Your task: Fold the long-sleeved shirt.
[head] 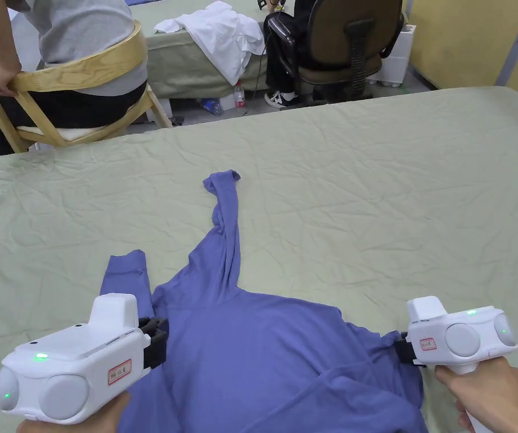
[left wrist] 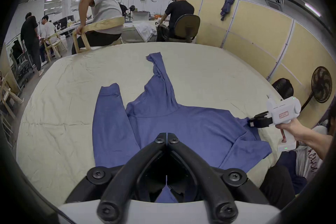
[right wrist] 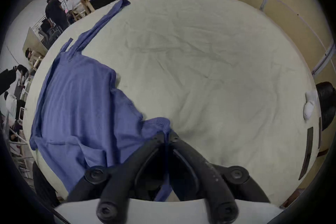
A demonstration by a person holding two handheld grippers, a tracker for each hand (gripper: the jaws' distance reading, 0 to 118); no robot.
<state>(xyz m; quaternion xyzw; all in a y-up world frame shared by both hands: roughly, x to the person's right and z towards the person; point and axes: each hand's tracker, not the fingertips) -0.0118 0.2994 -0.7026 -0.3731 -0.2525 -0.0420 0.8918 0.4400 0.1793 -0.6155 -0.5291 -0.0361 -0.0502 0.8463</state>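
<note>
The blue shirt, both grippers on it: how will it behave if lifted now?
The blue shirt looks thin and floppy: it lies rumpled, so it would likely sag between the left gripper and right gripper. Its long sleeve would probably trail over the table cover.

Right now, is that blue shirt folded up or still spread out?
Mostly spread: the blue shirt lies open on the table, one sleeve stretched away, its near right corner turned over.
</note>
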